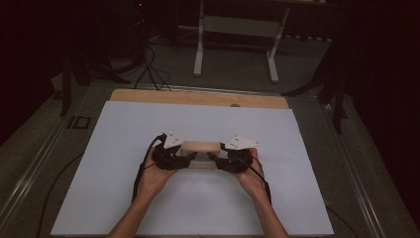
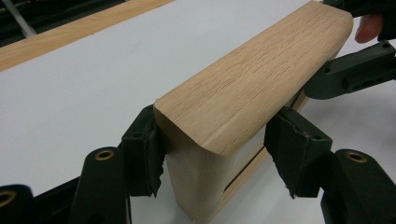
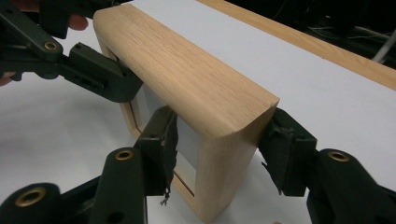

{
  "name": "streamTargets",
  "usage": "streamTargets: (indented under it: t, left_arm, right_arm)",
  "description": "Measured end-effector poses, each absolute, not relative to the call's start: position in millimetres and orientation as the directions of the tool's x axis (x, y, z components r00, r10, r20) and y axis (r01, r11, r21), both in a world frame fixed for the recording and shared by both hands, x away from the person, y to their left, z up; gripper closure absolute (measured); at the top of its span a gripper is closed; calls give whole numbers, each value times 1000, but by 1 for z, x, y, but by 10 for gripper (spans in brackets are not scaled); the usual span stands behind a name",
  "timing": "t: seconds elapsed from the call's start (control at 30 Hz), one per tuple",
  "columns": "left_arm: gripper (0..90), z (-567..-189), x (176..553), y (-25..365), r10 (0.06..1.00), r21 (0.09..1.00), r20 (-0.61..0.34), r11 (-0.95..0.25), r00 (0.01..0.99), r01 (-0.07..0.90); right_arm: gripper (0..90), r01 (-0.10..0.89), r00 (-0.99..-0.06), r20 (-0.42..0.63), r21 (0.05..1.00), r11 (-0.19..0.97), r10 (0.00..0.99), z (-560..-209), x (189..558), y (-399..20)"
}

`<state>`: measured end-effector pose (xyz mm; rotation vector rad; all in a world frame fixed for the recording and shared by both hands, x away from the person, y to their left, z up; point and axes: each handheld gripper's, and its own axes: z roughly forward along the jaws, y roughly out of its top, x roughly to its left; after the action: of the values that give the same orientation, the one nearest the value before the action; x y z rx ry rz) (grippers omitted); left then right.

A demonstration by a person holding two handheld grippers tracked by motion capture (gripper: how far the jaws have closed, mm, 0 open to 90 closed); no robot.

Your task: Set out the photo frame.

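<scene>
Wooden frame point(image 1: 200, 147) stands upright mid-bench on white sheet point(image 1: 119, 148); L gripper point(image 1: 190, 158) jaws apart round its left end, one pad touching; R gripper point(image 1: 212, 157) clamped on right end

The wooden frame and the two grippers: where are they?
wooden frame point(image 2: 261, 74): left gripper view, its broad top face.
left gripper point(image 2: 212, 156): left gripper view, between its pads.
right gripper point(image 3: 219, 151): right gripper view, between its pads.
</scene>
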<state>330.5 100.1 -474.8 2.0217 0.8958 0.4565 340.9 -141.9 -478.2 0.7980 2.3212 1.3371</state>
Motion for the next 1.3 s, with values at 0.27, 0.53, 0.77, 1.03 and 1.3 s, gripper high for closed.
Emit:
streamTargets:
  t: [0.27,0.53,0.77,1.03,1.3]
  left_arm:
    - [387,-478,336,102,731,828,-20,-370,682,421]
    - [391,-479,348,105,724,828,-49,-356,688,434]
    - [388,-480,355,105,733,825,-80,-331,675,457]
    - [383,-481,361,106,744,818,-107,-311,659,484]
    - [389,-483,364,105,756,807,-115,-308,645,505]
  right_arm:
    - [478,316,-775,-2,865,390,632,-479,345,-141]
    - [446,353,-754,28,860,368,657,-481,352,-139]
    - [428,399,-723,41,840,367,690,-485,358,-139]
    - [445,422,-696,52,836,350,716,-485,362,-141]
    - [459,436,-679,54,832,343,732,-485,364,-141]
